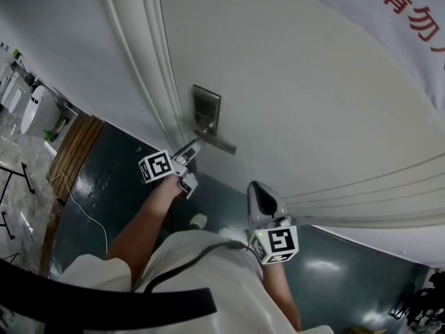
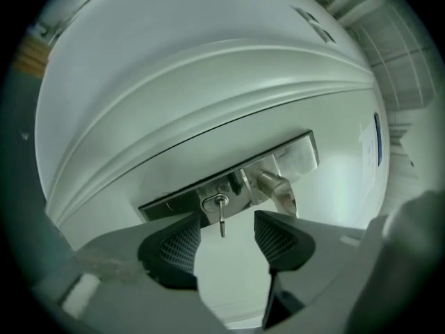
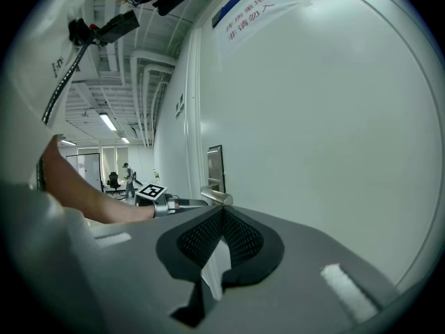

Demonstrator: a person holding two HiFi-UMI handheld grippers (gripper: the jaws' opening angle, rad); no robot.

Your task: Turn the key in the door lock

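one door (image 1: 313, 82), one lock (image 2: 233, 185), one key (image 2: 222, 220), one lever handle (image 2: 278, 190). the key sits in the lock between the wide-apart jaws of the left hand-held gripper (image 2: 228, 236), untouched; right hand-held gripper (image 3: 222, 235) closed, empty

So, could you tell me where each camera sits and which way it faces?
Head view: on the person's head, looking down the white door at the metal lock plate; forearms, left gripper, right gripper show.
Left gripper view: on the left gripper, facing the small silver key between its open jaws.
Right gripper view: on the right gripper, looking along the door; shut jaws, left arm.
Shared: all show the silver lever handle.
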